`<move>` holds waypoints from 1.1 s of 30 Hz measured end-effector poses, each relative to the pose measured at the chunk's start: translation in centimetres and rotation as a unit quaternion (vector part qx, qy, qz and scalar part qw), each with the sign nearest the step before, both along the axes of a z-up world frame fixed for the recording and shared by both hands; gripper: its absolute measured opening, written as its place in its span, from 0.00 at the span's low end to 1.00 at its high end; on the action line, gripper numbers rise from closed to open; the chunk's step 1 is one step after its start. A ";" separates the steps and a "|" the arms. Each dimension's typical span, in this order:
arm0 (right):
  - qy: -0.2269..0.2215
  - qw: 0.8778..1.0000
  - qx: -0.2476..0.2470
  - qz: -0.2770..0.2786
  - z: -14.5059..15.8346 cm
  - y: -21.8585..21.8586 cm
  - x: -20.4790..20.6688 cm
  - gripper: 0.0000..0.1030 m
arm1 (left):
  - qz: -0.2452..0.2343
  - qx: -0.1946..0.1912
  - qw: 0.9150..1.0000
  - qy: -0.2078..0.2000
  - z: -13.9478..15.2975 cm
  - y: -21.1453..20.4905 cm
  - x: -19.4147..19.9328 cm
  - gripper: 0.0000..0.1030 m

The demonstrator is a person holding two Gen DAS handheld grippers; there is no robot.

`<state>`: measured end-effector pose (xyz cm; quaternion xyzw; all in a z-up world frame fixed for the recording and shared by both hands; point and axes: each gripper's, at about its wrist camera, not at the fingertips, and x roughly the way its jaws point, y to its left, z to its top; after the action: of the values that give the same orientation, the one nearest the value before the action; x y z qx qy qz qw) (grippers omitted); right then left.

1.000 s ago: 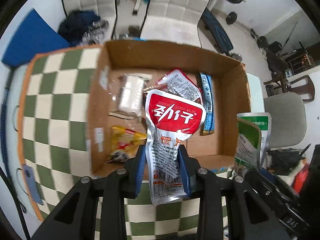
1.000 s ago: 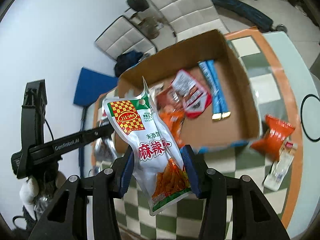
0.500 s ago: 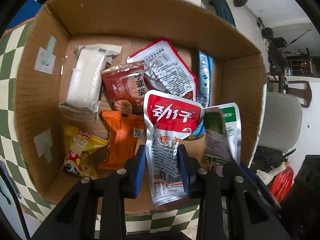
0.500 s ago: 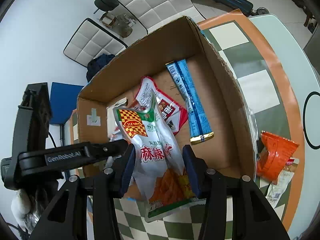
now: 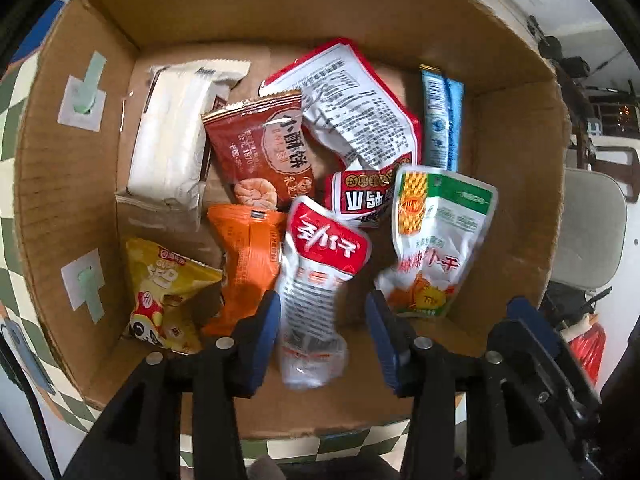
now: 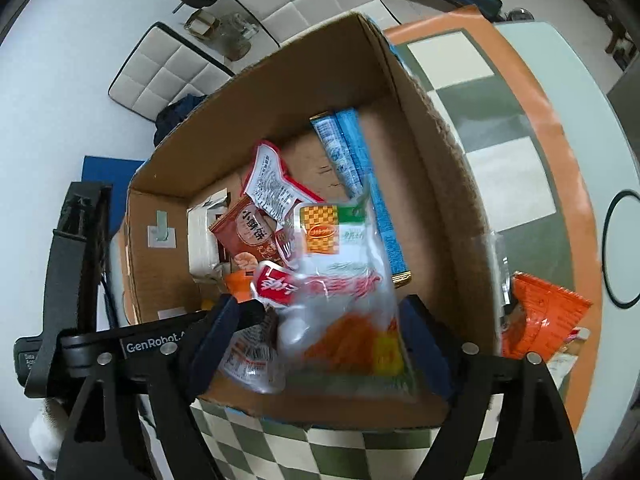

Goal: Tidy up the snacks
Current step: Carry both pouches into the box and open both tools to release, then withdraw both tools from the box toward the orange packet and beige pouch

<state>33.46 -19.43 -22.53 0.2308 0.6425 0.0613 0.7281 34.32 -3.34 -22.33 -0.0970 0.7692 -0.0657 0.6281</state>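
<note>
Red-topped white pouch (image 5: pixel 316 280) loose between parted left gripper (image 5: pixel 320 332) jaws; green-topped pouch (image 6: pixel 344 292), blurred, between wide right gripper (image 6: pixel 320 344) jaws.

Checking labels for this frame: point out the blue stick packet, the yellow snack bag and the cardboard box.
blue stick packet (image 5: pixel 439 120), left wrist view, middle of wrapper
yellow snack bag (image 5: pixel 166 292), left wrist view, front face
cardboard box (image 5: pixel 68 184), left wrist view, left inner wall

The left gripper (image 5: pixel 320 332), black-framed with blue-padded fingers (image 5: pixel 267 334), points steeply down, its jaws just opened a little and standing clear of the pouch between them. The right gripper (image 6: pixel 316 344), of the same black frame and blue pads (image 6: pixel 424 350), also tilts steeply down beside it, jaws just spread wide, gripping nothing
</note>
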 end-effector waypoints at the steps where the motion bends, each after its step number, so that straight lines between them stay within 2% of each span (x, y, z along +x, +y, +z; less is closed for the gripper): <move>1: -0.004 1.000 -0.005 0.003 0.3 0.0 0.0 0.85 | -0.002 0.002 1.000 -0.006 0.4 -0.1 -0.1 0.41; 5: -0.006 1.000 -0.013 0.005 1.0 -0.4 -0.3 0.85 | -0.010 0.014 0.999 -0.034 2.5 -0.1 -0.9 0.41; 12: -0.017 0.998 -0.058 0.029 3.0 -0.9 -1.9 0.88 | -0.012 0.045 0.995 -0.093 6.2 1.5 -3.2 0.41; 13: -0.020 0.997 -0.066 0.032 3.4 -0.8 -2.0 0.88 | -0.011 0.048 0.994 -0.099 6.3 1.5 -2.6 0.41; 16: -0.030 0.995 -0.084 0.042 4.5 -0.6 -2.8 0.88 | -0.012 0.062 0.990 -0.128 8.2 1.9 -3.2 0.41; 23: -0.055 0.991 -0.112 0.058 7.4 0.5 -4.6 0.89 | -0.016 0.095 0.977 -0.189 10.4 2.1 -5.3 0.41; 33: -0.089 0.984 -0.138 0.069 11.6 1.8 -7.3 0.89 | -0.005 0.104 0.964 -0.243 14.2 3.2 -8.7 0.41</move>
<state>26.20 -17.67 -10.97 0.0765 0.5916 0.0428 0.8015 25.64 -0.11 -8.18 -0.0083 0.5967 -0.0106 0.8023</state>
